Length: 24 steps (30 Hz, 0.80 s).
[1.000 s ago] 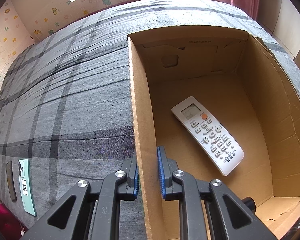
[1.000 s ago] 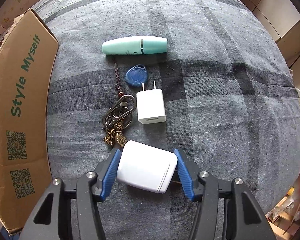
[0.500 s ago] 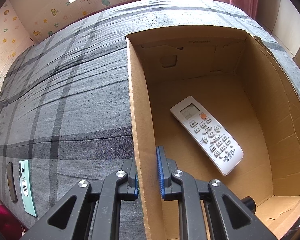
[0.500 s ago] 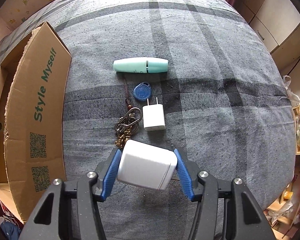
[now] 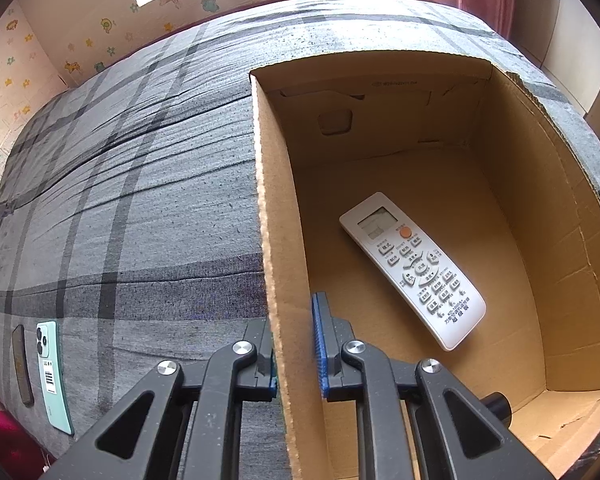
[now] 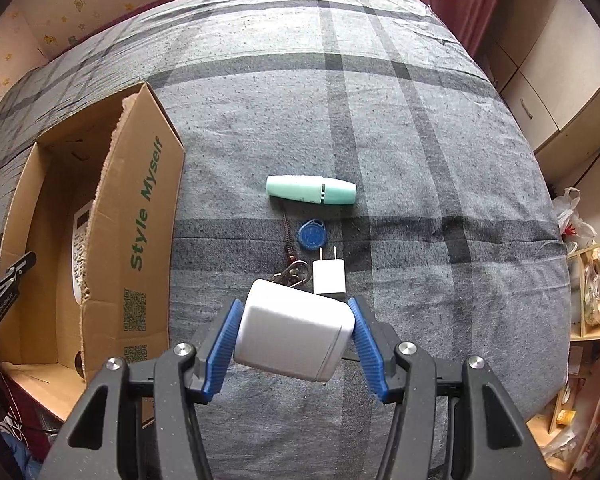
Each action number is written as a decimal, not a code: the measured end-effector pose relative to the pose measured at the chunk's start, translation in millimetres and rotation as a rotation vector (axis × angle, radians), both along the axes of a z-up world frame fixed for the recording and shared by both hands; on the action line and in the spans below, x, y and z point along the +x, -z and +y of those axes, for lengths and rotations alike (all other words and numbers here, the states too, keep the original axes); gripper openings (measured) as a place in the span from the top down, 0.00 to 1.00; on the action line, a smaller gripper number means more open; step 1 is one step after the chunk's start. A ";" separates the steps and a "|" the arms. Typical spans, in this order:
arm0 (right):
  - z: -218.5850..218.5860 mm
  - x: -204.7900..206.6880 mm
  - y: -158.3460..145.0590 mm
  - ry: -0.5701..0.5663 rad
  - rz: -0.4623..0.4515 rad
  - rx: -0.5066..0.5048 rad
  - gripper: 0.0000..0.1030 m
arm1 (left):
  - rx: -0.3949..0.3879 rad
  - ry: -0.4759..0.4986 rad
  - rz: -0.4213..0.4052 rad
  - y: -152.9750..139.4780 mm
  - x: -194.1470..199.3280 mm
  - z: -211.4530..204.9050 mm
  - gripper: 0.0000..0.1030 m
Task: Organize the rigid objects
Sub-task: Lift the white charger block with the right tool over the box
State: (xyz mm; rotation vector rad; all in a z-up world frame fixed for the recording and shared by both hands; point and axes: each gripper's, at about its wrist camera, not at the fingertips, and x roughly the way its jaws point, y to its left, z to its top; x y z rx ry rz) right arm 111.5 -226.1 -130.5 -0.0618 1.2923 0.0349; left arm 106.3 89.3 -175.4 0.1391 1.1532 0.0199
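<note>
Cardboard box [image 6: 140,216] printed "Style Myself" | left gripper [image 5: 294,344] clamped its wall | right gripper [image 6: 294,346] held smooth white rounded case [image 6: 294,334]

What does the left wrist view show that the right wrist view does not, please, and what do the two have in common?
Only the left wrist view shows the left gripper closed on the box wall and a green phone lying on the bed.

Only the right wrist view shows the right gripper clamping a white case, plus the mint tube, blue key fob, white charger plug and a partly hidden keyring.

Both show the cardboard box, the remote control inside it, and the plaid bedspread.
</note>
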 end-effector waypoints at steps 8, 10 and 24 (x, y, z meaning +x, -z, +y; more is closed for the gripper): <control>21.4 6.3 -27.8 -0.047 -0.047 -0.003 0.43 | -0.005 0.000 0.001 0.9 0.5 1.6 0.86; 28.4 8.0 -34.4 -0.065 -0.059 -0.004 0.43 | -0.010 0.000 0.001 1.2 0.5 2.5 0.86; 83.3 16.2 -64.8 -0.178 -0.120 0.019 0.43 | -0.031 -0.003 0.002 3.1 1.2 9.1 0.86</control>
